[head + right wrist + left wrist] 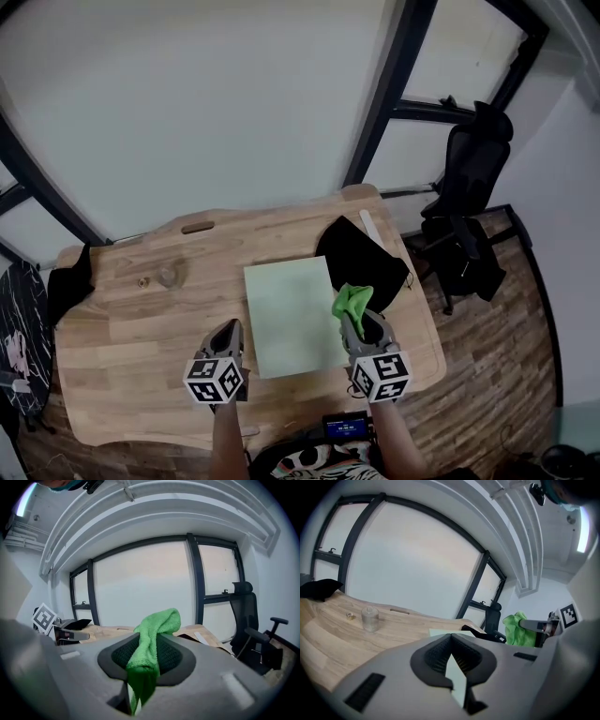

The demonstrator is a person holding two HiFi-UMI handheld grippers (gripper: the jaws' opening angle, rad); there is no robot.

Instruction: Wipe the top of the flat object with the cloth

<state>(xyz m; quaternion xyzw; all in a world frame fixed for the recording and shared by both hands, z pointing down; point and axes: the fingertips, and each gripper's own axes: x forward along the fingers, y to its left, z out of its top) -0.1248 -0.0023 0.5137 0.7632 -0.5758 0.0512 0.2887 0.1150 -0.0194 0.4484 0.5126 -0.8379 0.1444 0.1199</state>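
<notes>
A pale green flat sheet lies on the wooden table, a sliver of it showing in the left gripper view. My right gripper hovers over the sheet's right edge, shut on a bright green cloth that bunches up out of its jaws. My left gripper sits to the left of the sheet near its front corner, shut with nothing held; its jaws meet at the tip. The green cloth also shows at the right in the left gripper view.
A black cloth lies behind the sheet's right corner, with a white strip beside it. A small glass bottle and a small ring-like piece stand at the table's left. A black office chair is off to the right.
</notes>
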